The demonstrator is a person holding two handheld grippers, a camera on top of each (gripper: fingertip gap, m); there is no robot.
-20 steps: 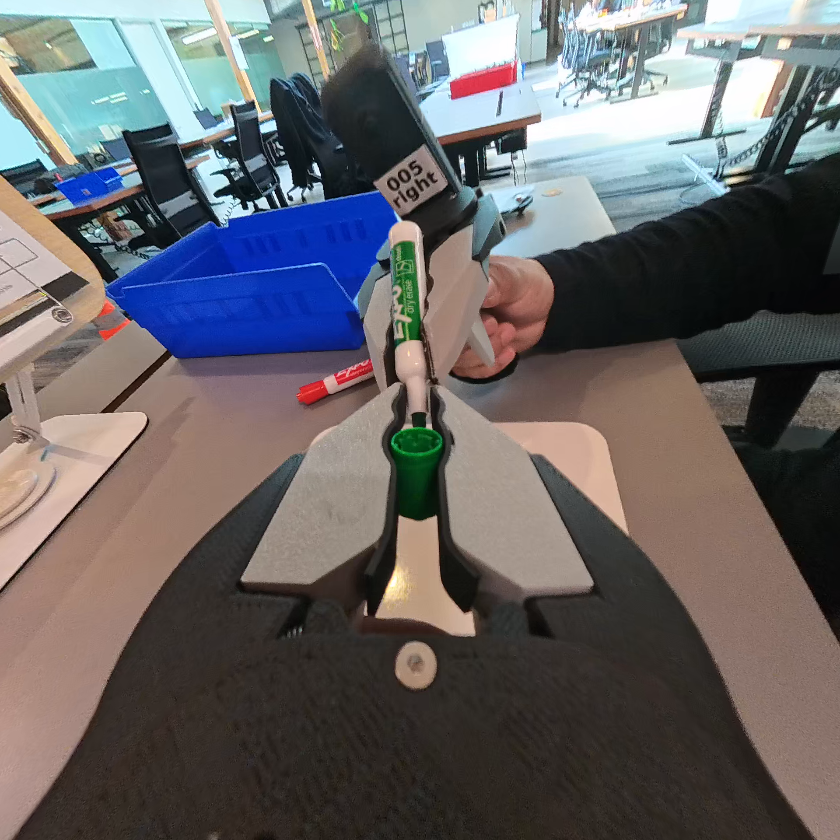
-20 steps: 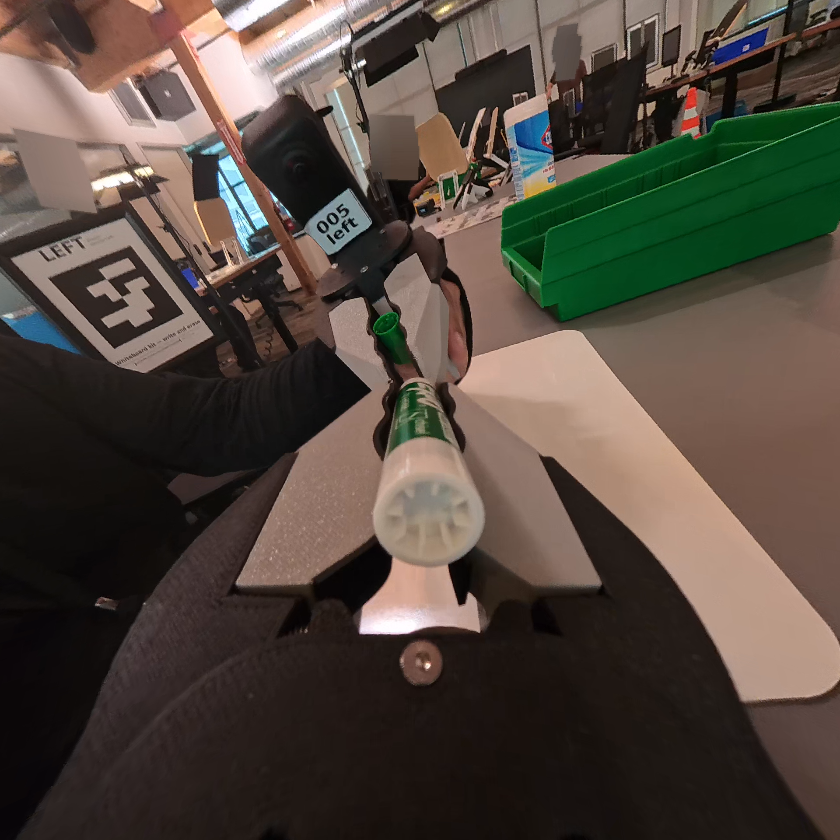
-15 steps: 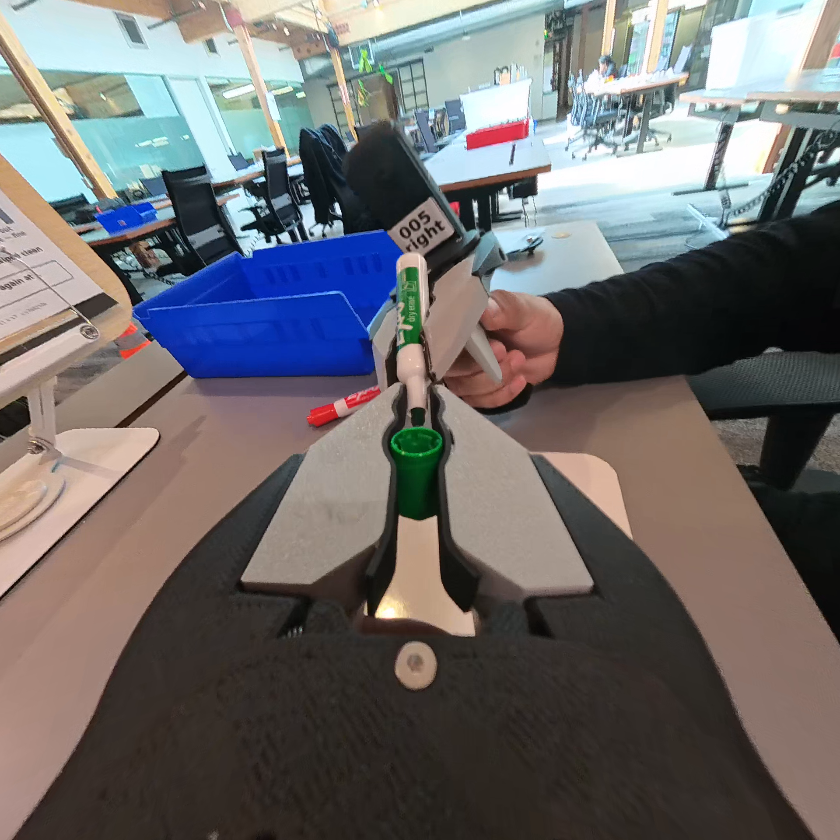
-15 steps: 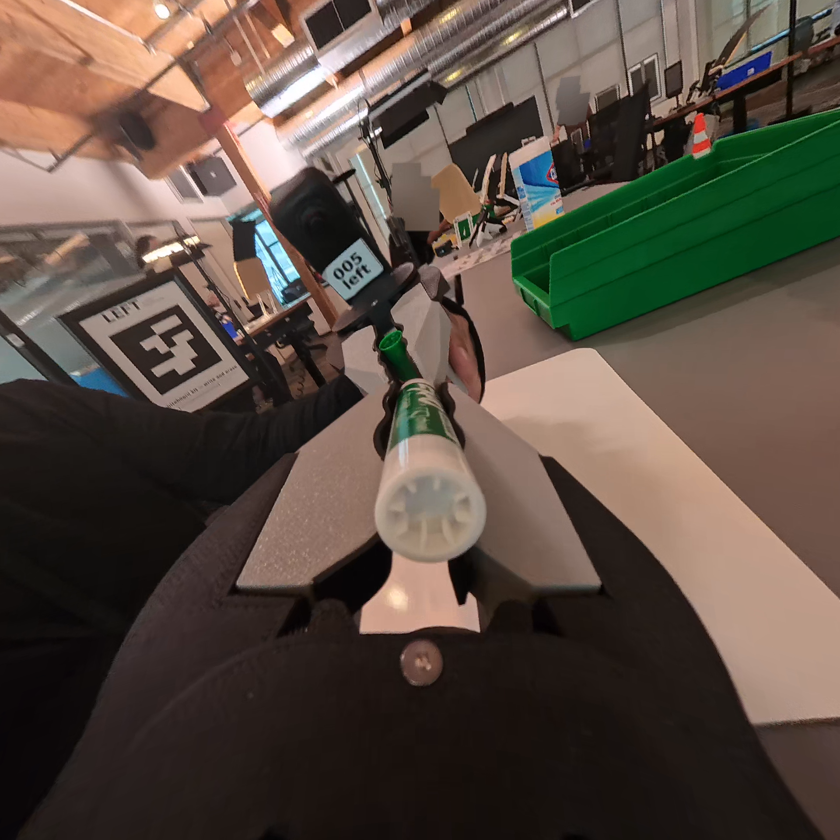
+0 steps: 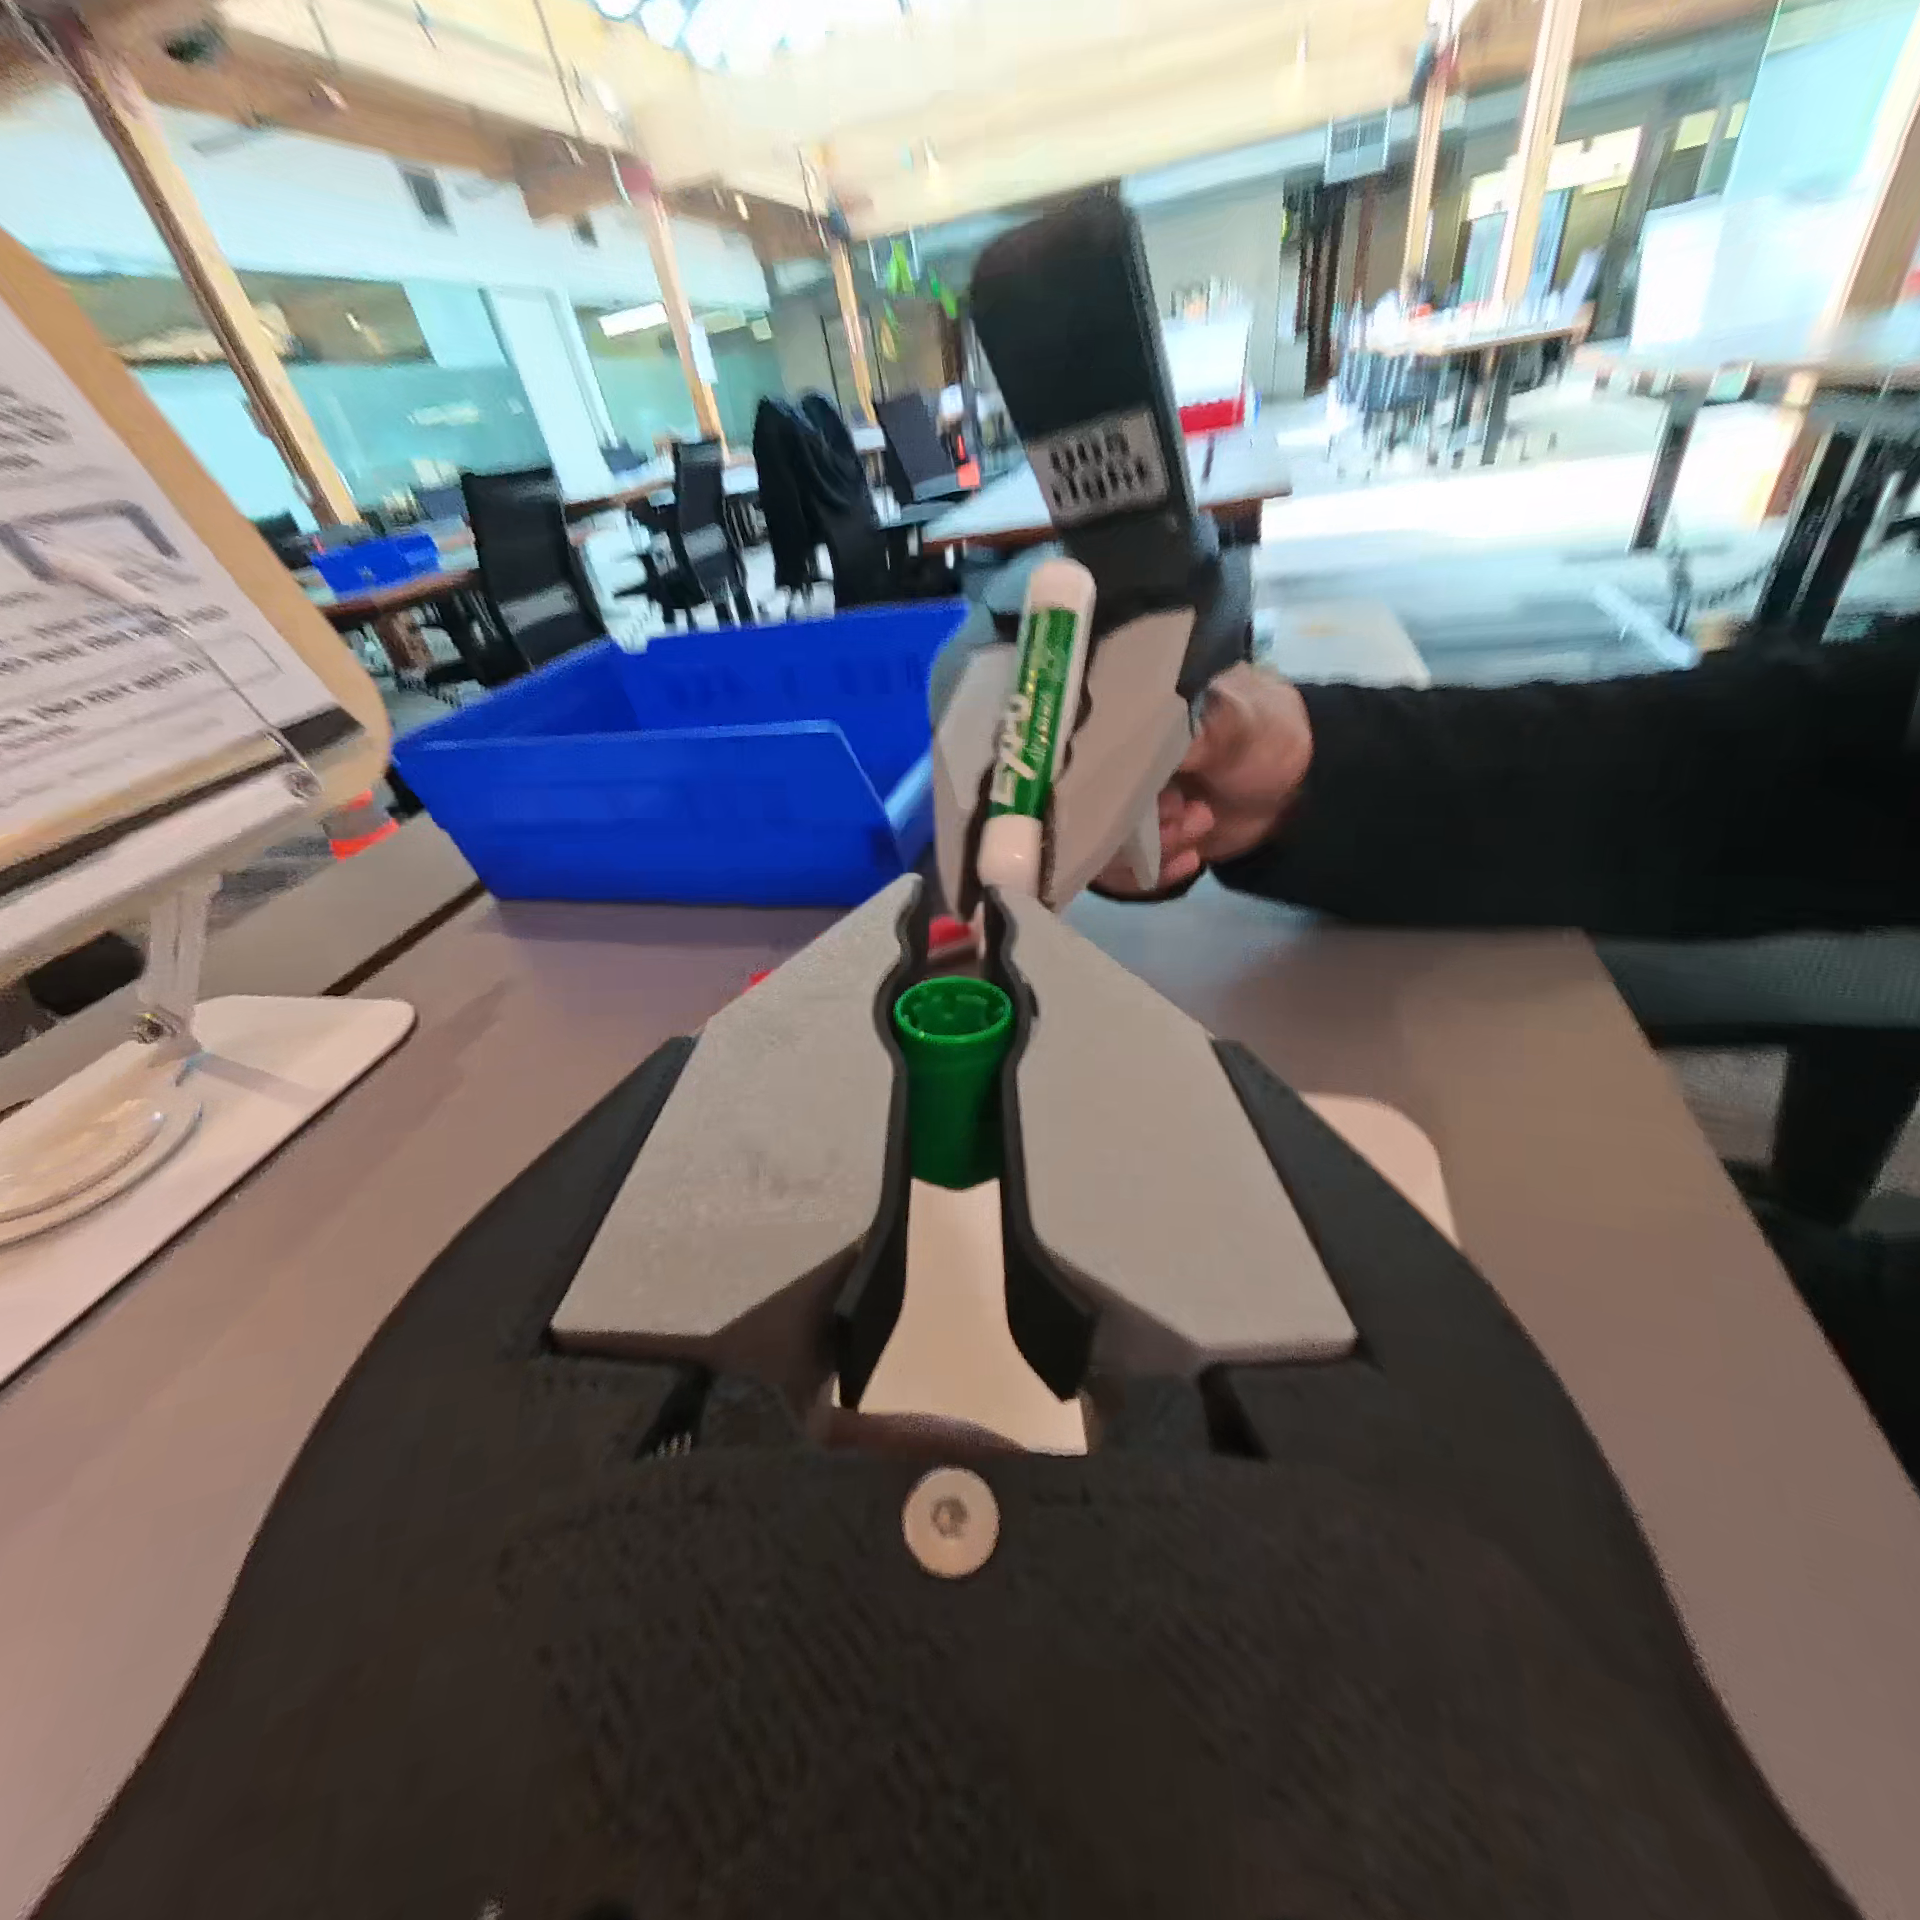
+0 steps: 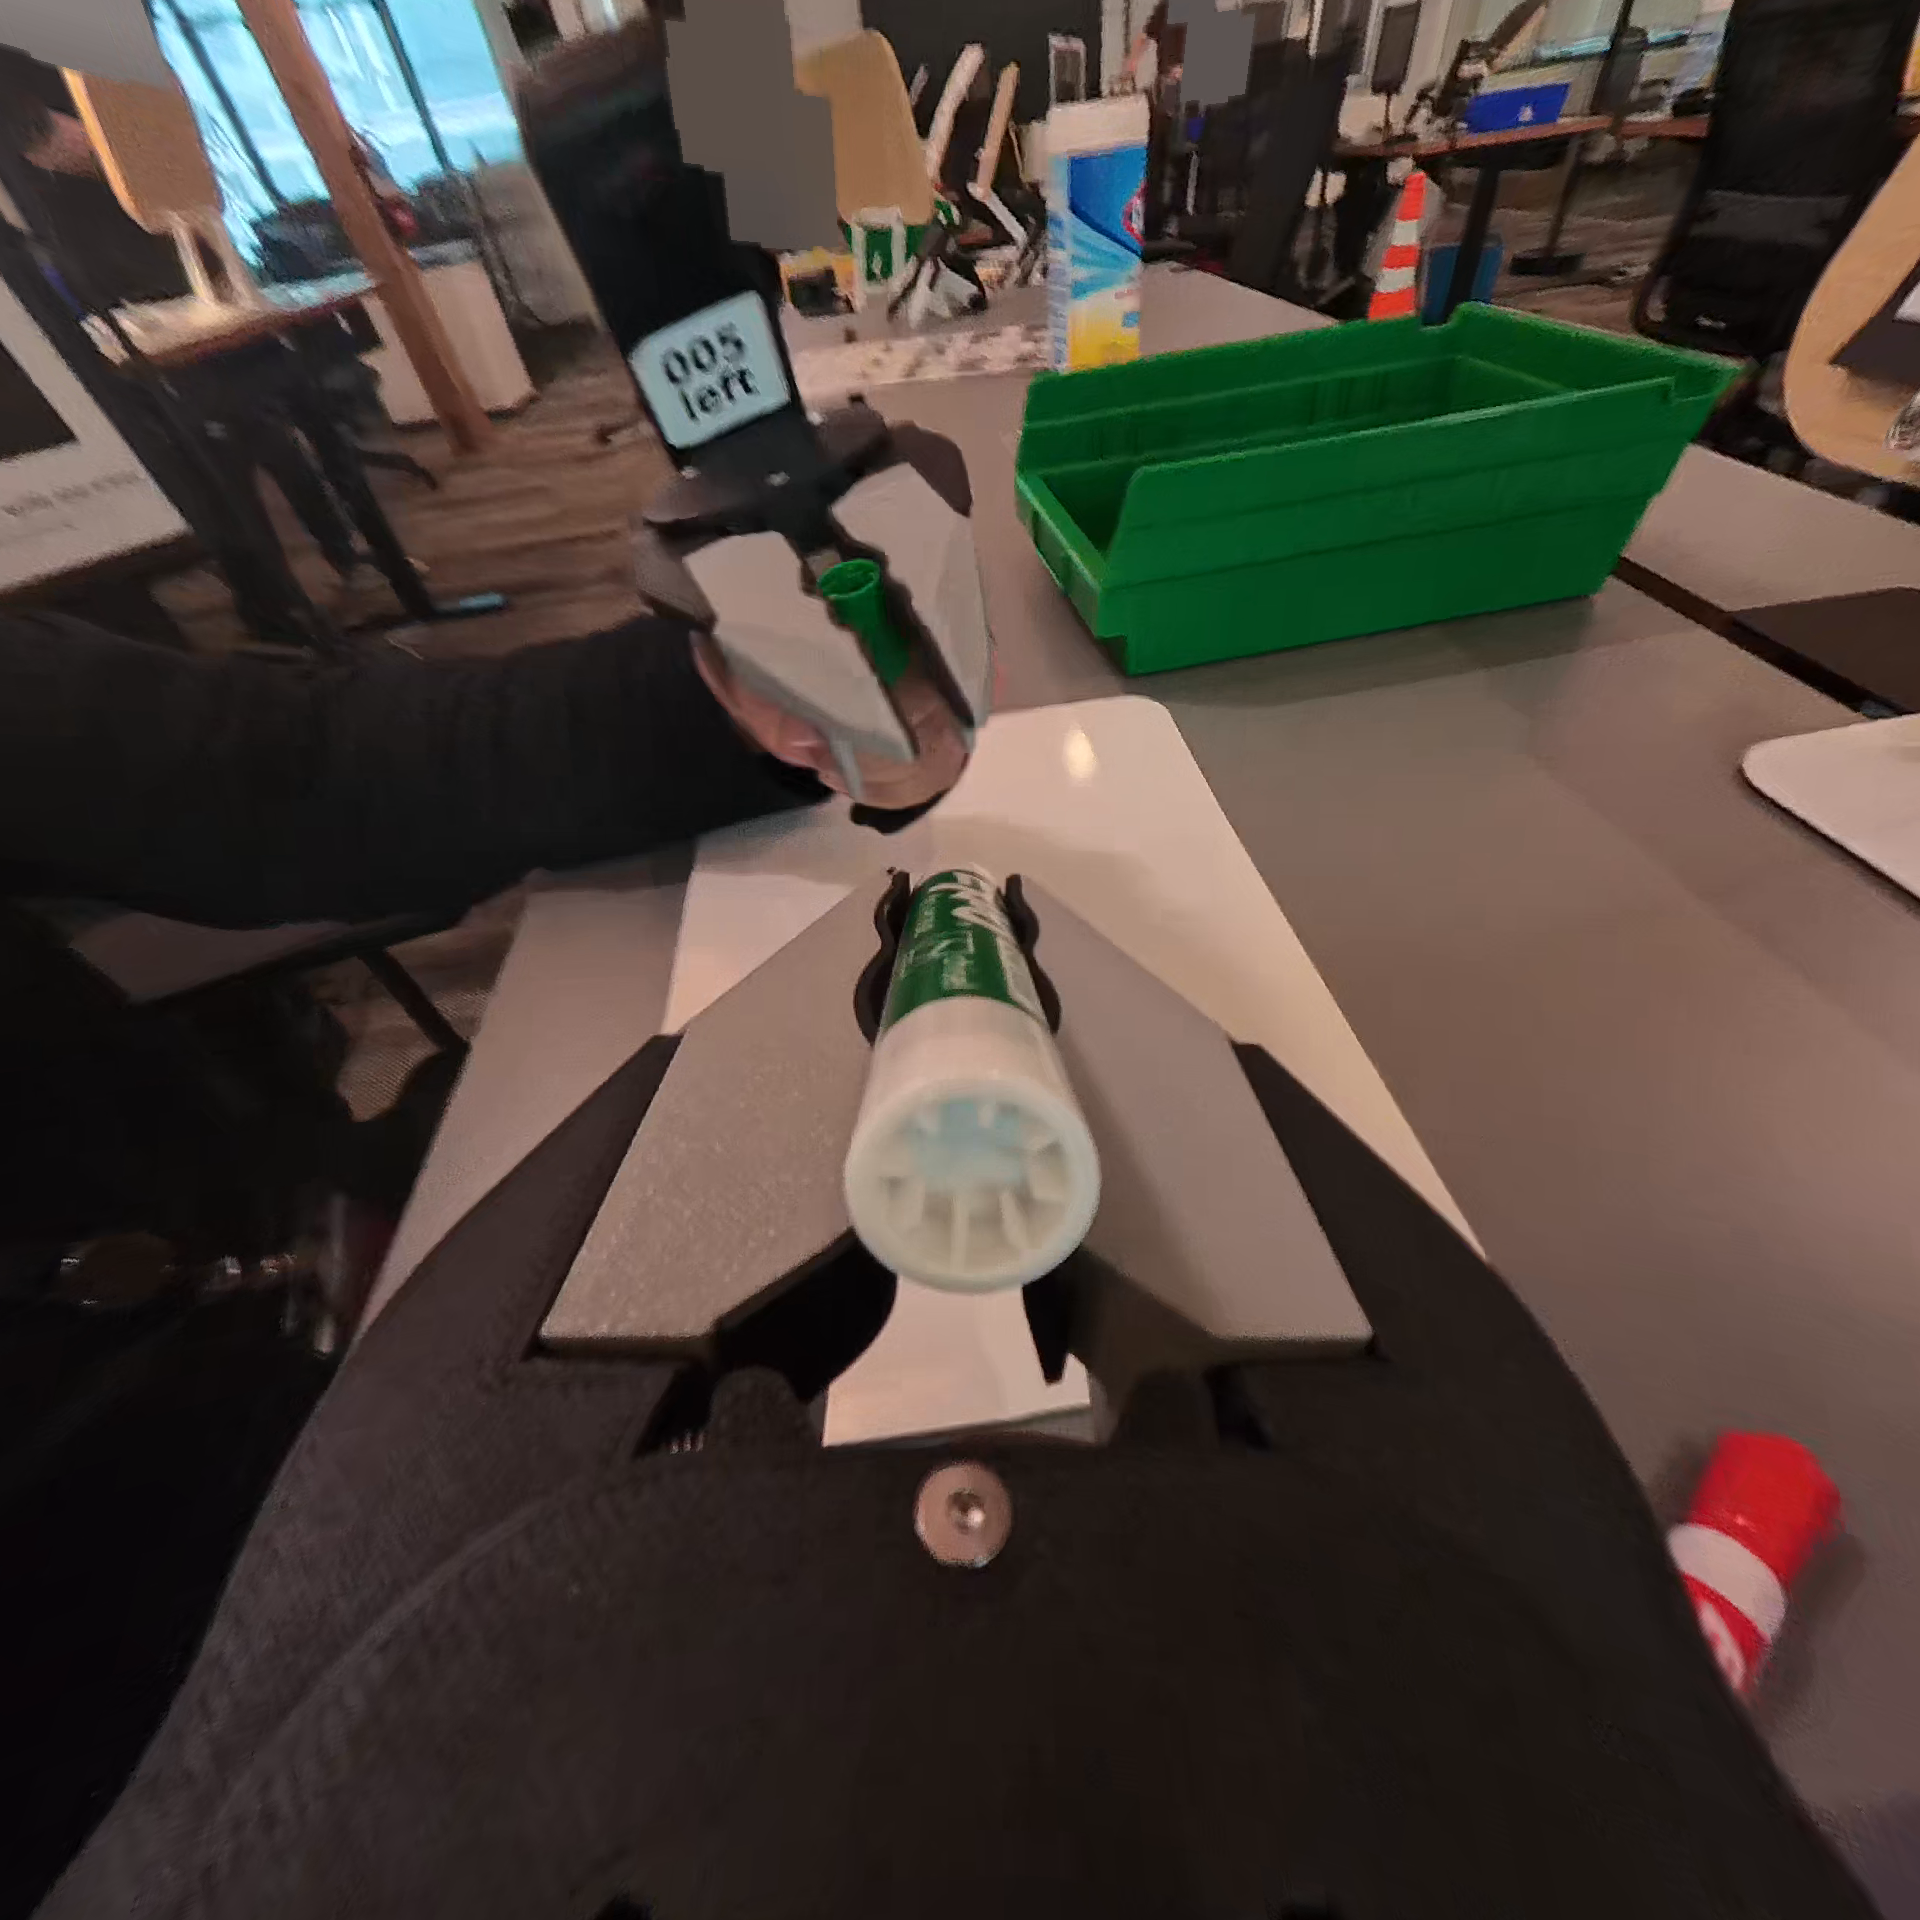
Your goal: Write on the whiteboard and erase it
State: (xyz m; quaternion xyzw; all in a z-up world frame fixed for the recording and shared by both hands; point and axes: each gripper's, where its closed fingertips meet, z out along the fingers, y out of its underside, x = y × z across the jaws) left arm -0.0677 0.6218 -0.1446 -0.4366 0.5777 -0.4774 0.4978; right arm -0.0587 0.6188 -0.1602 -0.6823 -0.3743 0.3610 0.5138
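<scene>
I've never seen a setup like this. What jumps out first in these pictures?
Two hand-held grippers face each other over a white whiteboard on a grey table. The right gripper clamps a green marker, its cap gone; the left gripper pinches the green cap. Next come the bright bins: a green bin beyond the board, a blue bin opposite.

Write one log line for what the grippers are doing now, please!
left gripper: shut on green cap | right gripper: shut on green marker | whiteboard: blank
</scene>
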